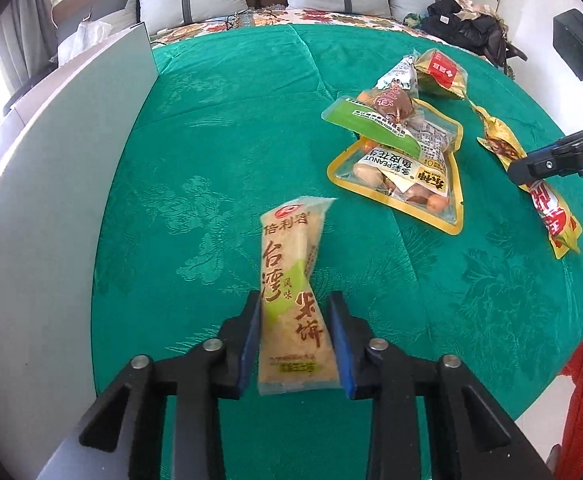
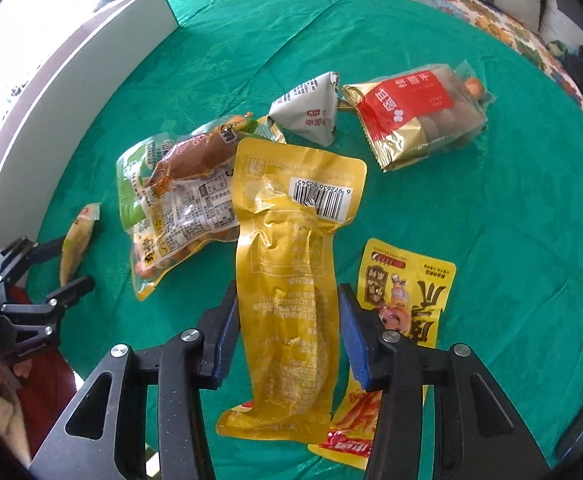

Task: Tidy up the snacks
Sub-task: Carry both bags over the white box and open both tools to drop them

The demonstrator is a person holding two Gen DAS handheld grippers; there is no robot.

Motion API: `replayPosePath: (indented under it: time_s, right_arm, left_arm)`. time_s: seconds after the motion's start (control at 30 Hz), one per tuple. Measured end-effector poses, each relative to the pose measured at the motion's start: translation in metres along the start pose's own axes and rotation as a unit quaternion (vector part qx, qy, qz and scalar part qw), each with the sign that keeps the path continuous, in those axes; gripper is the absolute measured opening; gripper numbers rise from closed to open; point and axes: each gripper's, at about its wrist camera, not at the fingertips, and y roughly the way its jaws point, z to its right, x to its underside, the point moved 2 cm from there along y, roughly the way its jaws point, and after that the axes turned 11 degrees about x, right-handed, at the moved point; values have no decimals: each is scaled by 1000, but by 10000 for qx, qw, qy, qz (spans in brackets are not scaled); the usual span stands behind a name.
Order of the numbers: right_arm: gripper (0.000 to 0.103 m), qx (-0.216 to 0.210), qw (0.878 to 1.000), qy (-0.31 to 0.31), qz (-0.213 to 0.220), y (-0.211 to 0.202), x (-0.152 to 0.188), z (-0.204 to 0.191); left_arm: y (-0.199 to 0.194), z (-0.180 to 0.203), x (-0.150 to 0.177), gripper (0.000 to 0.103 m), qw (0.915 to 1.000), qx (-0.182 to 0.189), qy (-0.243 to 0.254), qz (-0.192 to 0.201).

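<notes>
Each hand-held gripper (image 1: 295, 312) has black arms, blue pads (image 2: 227, 340), silver screws.

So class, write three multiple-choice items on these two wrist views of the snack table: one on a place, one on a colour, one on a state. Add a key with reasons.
1. Where does the white board stand?
A. along the edge of the green cloth
B. flat in the middle of the cloth
C. on top of the snack pile

2. What colour is the barcoded pouch?
A. blue
B. yellow
C. white

3. What is the left gripper doing?
A. standing wide open over bare cloth
B. closed on the rice cracker packet
C. pressing on the peanut bag

Key: A, the board rises upright beside the green cloth. B, the pouch between the right gripper pads is yellow. C is wrong for item 3; B, the rice cracker packet sits pinched between the blue pads.
</notes>
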Motion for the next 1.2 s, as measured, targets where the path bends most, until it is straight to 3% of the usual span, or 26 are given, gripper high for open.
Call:
replayPosePath:
  time_s: [0.07,0.17,0.37,0.47,0.63,0.8,0.87,1.0,1.1,1.2]
  right_arm:
    - [49,-144,9997,95,-174,6,11,-4]
    - [49,187,9996,-146,-181,15,24,-20]
    - [49,220,9998,-2,15,15,33,-31]
    - [49,101,9997,123,161,7,38,-30]
    - [49,262,9996,94,-100,8,50,-26]
    - [49,-230,9994,239,130,-39,38,-32]
    - [49,-464,9983,67,347,-67,17,-57]
    - [49,-1180,9881,-343,922,-123,-45,-134]
    - [49,-1788,9740,-607,1254,-155,-86,-202]
    - [50,-2210,9632,-696,1364,-159,-118,-268]
  left_arm:
    - [-3,-7,0,25,9996,193,-211,30]
    - [-18,-26,0,25,9945,659,-763,274]
    - [-38,-62,9,25,9724,1517,-1669,596]
    - [-45,-61,11,25,9704,1586,-1682,699]
    - [-58,-48,16,25,9700,1697,-1578,735]
    - [-118,-49,8,25,9546,2048,-1699,1341]
    - [-153,-68,-3,25,9514,1852,-1795,1683]
    - [-211,-132,-13,25,9483,1006,-2123,2132]
    - [-230,-187,-11,25,9465,249,-2422,2119]
    - [-232,-228,2,25,9434,-528,-2675,1888]
